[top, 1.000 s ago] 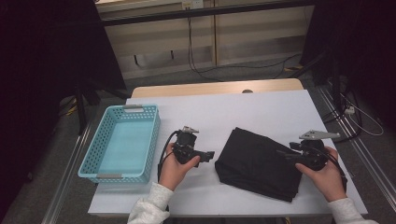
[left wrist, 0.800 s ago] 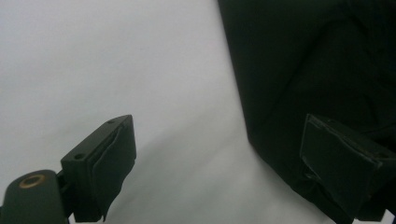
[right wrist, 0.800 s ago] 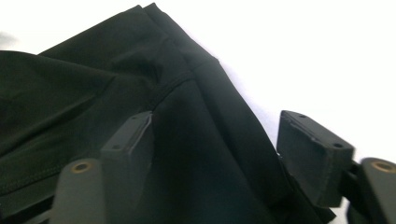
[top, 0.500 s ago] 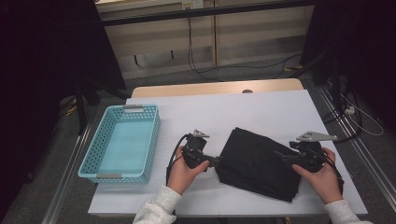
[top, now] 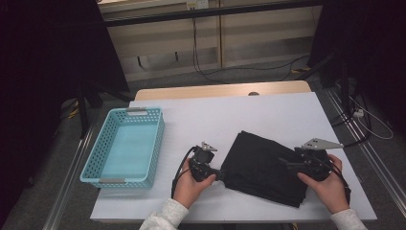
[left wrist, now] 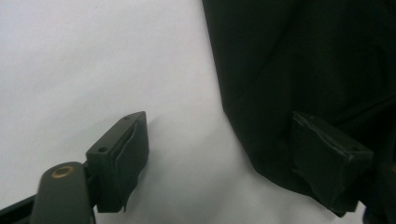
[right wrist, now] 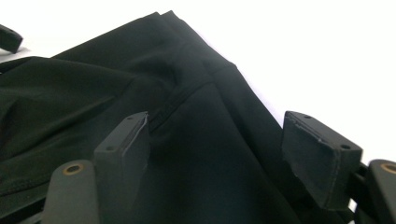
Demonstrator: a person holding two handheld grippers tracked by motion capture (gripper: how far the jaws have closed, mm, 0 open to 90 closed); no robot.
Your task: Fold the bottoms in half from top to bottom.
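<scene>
White table carries folded black cloth near its front edge; left gripper, jaws narrowing, and right gripper straddle it unclamped, so a shallow pinch may slip.

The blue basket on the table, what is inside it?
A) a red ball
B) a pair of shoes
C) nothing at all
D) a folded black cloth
C: in the high view the blue basket shows only its bare bottom, while the black cloth lies on the table to its right, apart from it.
</scene>
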